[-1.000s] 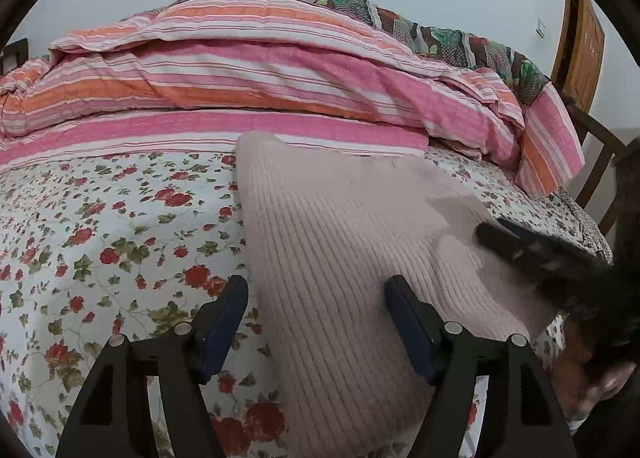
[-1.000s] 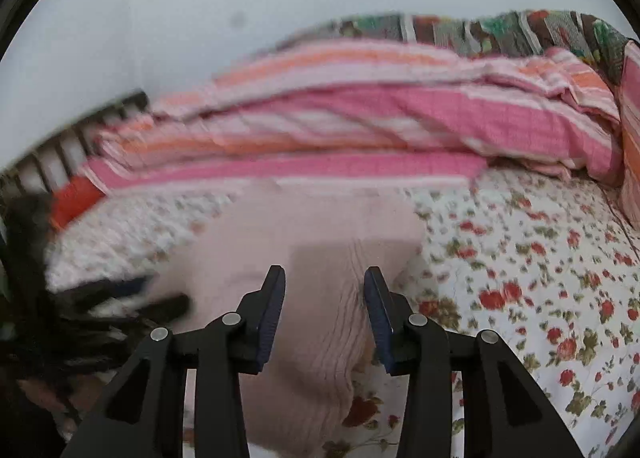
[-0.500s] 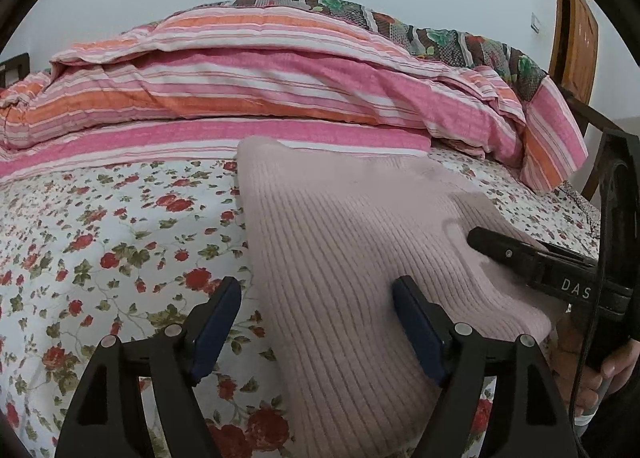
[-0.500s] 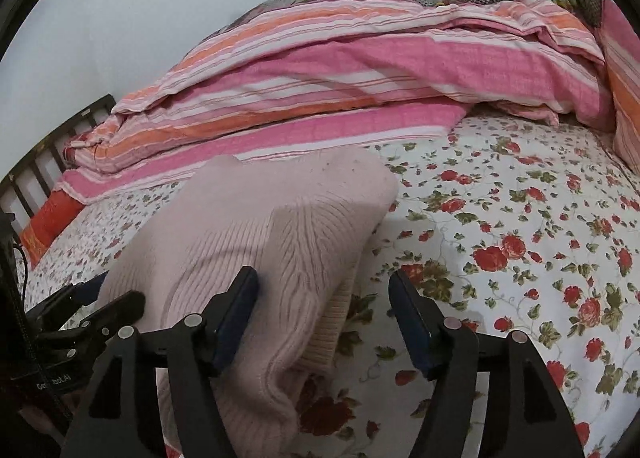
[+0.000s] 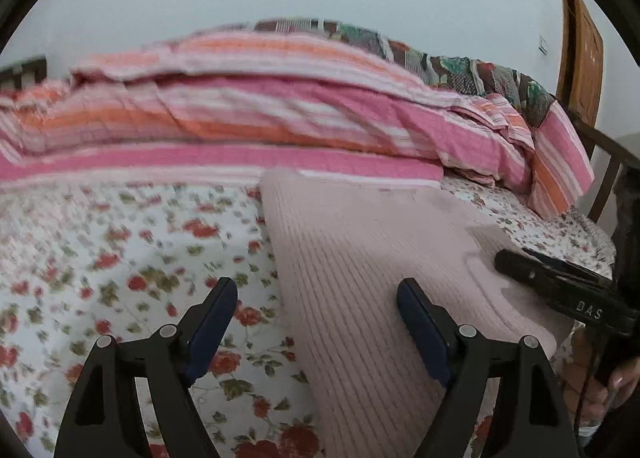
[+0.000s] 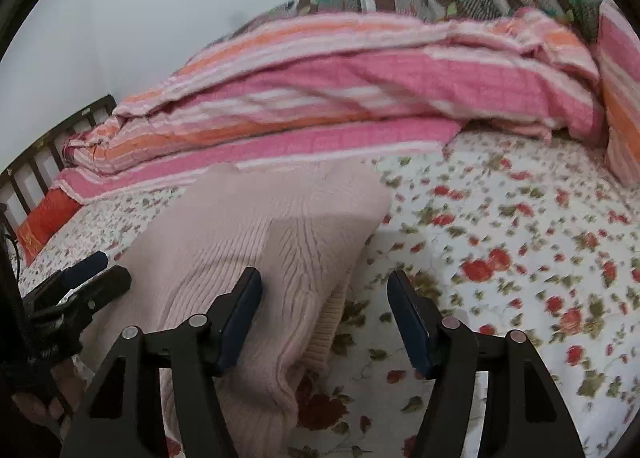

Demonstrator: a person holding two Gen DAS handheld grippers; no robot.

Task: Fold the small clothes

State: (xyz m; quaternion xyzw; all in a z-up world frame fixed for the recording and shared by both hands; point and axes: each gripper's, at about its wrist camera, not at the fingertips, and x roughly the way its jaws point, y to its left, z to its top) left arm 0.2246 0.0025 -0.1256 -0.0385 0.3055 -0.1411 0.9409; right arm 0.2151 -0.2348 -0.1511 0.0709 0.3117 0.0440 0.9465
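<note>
The pink ribbed sweater (image 5: 360, 270) lies on the bed's flowered sheet (image 5: 120, 250), already doubled over into a long slab. Its far end touches the striped quilt (image 5: 248, 118) heaped along the back of the bed, and its near end hangs over the bed's front edge. So its long axis runs from that quilt straight toward both tools, and the knit ribs run the same way.

Taking the sweater as the landmark, the left hand-held gripper (image 5: 316, 326) straddles its left long edge: one finger stands over the sheet just beside the sweater, the other over the knit itself. Its jaws have just been opening and stand wide, with the sweater's edge between them but neither pad pressing on it. The right hand-held gripper (image 6: 324, 314) does the mirror of this at the right long edge, where a paler ribbed hem (image 6: 328, 322) peeks out from under the top layer. One finger is over the knit, the other over the sheet; the jaws stand fairly wide, and nothing is pinched.

Both tools are near the sweater's near end and well apart from its far end, each on its own side, so neither arm is clearly the nearer. In my judgement the next fold would go across the long axis, near end carried toward the quilt. That calls for each tool to close on its own edge at matching places.

The loose hem on the right may slip out of a shallow pinch.
</note>
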